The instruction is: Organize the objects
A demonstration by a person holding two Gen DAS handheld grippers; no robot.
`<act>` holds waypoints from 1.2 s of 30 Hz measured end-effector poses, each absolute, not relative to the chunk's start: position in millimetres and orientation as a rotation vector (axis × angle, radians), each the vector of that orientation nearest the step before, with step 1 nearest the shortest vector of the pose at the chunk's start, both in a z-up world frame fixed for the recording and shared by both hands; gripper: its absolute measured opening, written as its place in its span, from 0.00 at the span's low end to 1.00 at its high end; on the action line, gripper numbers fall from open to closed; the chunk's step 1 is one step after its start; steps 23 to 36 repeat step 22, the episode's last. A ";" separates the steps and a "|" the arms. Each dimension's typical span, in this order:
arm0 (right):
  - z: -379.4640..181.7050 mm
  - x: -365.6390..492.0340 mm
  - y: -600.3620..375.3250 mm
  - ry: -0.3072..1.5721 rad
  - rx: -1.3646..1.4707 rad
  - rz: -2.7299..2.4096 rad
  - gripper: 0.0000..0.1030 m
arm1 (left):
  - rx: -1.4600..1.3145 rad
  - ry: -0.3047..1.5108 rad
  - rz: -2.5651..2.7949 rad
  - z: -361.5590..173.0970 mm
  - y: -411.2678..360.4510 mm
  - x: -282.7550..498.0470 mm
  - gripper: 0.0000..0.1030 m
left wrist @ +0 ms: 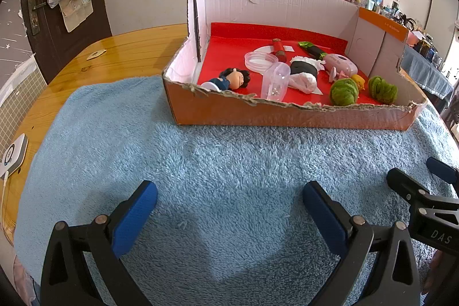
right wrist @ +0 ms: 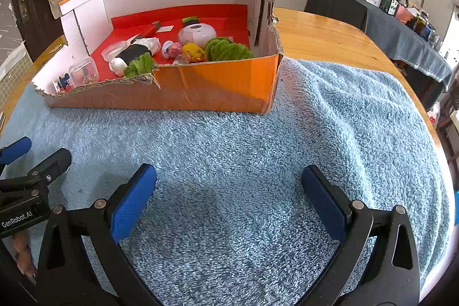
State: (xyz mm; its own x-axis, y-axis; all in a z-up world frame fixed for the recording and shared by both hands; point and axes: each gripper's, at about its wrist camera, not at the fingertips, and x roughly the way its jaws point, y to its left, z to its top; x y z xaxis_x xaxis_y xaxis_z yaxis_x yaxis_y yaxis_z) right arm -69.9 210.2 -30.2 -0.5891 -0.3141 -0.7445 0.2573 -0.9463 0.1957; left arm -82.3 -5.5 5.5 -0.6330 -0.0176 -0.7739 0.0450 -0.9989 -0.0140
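An orange cardboard box [left wrist: 287,112] [right wrist: 218,88] with a red lining stands on a blue towel [left wrist: 229,162] [right wrist: 258,162]. Inside lie a dark-haired figurine [left wrist: 233,78], a clear plastic case [left wrist: 275,83], a black-and-white bundle [left wrist: 304,70], a pink device [left wrist: 341,63] [right wrist: 197,33], two green fuzzy clumps [left wrist: 344,91] [right wrist: 226,49] and a yellow toy [right wrist: 193,52]. My left gripper [left wrist: 229,208] hovers open over the towel in front of the box, nothing between its fingers. My right gripper [right wrist: 229,197] is likewise open and empty. Each gripper's tip shows at the edge of the other's view.
The towel covers a round wooden table [left wrist: 114,53] [right wrist: 330,30]. A small white device [left wrist: 14,154] lies at the table's left edge. A dark door [left wrist: 57,19] with hanging plush toys is behind; a cluttered side table [right wrist: 401,27] stands at the right.
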 end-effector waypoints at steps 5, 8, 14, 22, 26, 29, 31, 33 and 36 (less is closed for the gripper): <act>-30.2 -69.8 210.1 -0.096 1.210 -2.544 1.00 | 1.330 0.050 -2.807 5.5 -5.3 -82.2 1.00; -30.1 -69.0 210.1 -0.097 1.210 -2.545 1.00 | 1.330 0.050 -2.807 5.4 -5.3 -82.3 1.00; -29.9 -68.3 209.4 -0.098 1.210 -2.546 1.00 | 1.329 0.050 -2.808 5.4 -5.2 -82.2 1.00; -29.8 -68.7 208.7 -0.098 1.210 -2.546 1.00 | 1.329 0.050 -2.807 5.3 -4.9 -82.1 1.00; -29.8 -68.7 208.7 -0.098 1.210 -2.546 1.00 | 1.329 0.050 -2.807 5.3 -4.9 -82.1 1.00; -29.8 -68.7 208.7 -0.098 1.210 -2.546 1.00 | 1.329 0.050 -2.807 5.3 -4.9 -82.1 1.00; -29.8 -68.7 208.7 -0.098 1.210 -2.546 1.00 | 1.329 0.050 -2.807 5.3 -4.9 -82.1 1.00; -29.8 -68.7 208.7 -0.098 1.210 -2.546 1.00 | 1.329 0.050 -2.807 5.3 -4.9 -82.1 1.00; -29.8 -68.7 208.7 -0.098 1.210 -2.546 1.00 | 1.329 0.050 -2.807 5.3 -4.9 -82.1 1.00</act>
